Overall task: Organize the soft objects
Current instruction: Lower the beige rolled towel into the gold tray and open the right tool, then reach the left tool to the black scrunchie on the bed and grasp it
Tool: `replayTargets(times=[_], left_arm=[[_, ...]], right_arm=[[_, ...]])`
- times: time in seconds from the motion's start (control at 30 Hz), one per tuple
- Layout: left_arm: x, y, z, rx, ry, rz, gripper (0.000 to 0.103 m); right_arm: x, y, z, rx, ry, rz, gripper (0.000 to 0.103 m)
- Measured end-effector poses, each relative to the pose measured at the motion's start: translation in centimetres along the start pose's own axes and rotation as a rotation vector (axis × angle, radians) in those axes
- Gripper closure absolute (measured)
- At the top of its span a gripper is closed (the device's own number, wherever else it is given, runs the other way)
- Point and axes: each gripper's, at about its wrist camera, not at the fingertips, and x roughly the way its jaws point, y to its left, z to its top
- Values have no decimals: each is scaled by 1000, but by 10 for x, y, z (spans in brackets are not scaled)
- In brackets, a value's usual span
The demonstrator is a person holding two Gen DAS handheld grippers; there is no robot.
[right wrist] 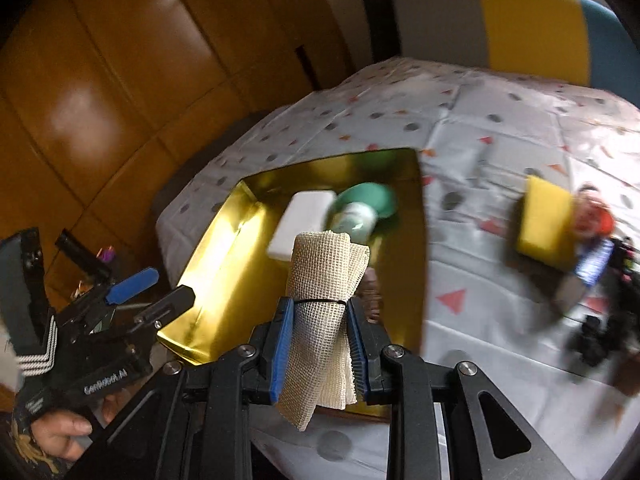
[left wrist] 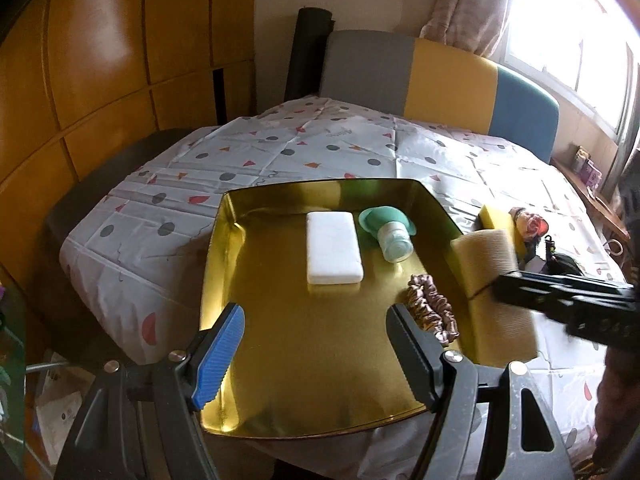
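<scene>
right tongs (right wrist: 318, 344) clamp a rolled beige mesh cloth (right wrist: 324, 276), coarse open weave, bound by one thin dark band, above the gold tray (left wrist: 320, 368). left tongs (left wrist: 316, 344) stand wide, nothing between them, over the tray's near part. inside the glossy rectangular tray: one white foam block (left wrist: 334, 254), one green squeeze bottle (left wrist: 388, 232), one ruffled scrunchie (left wrist: 432, 316). one yellow sponge (right wrist: 546, 220) lies on the patterned counter (left wrist: 160, 216).

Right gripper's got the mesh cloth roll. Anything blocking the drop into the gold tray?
Nothing visible does. The right gripper holds the mesh cloth roll above the gold tray. The near floor is bare; white block, green bottle and scrunchie lie farther in.
</scene>
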Motion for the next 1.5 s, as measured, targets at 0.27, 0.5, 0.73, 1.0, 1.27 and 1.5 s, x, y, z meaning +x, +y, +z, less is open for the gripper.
replayTargets(times=[0.27,0.5,0.73,1.0,1.27,1.5], left_arm=[[5,10,-4,-32,15,0,28],[10,20,-6,-58,30,8,28],[10,20,-5,-56,28,17,28],[5,10,-3,-29,17,10,28],[-3,-2,-2,5,3,2,28],[-6,-17,-3,41,5,-13,28]], right_arm=[[52,17,4,-47,108,-12,76],[88,20,6,-70,176,-41,74],[89,11,8,-44,161,-59,63],[57,7,6,-37,82,-83,50],[17,-6,2,-22,-13,-142,44],[-15,-25,-3,2,-72,-188,43]])
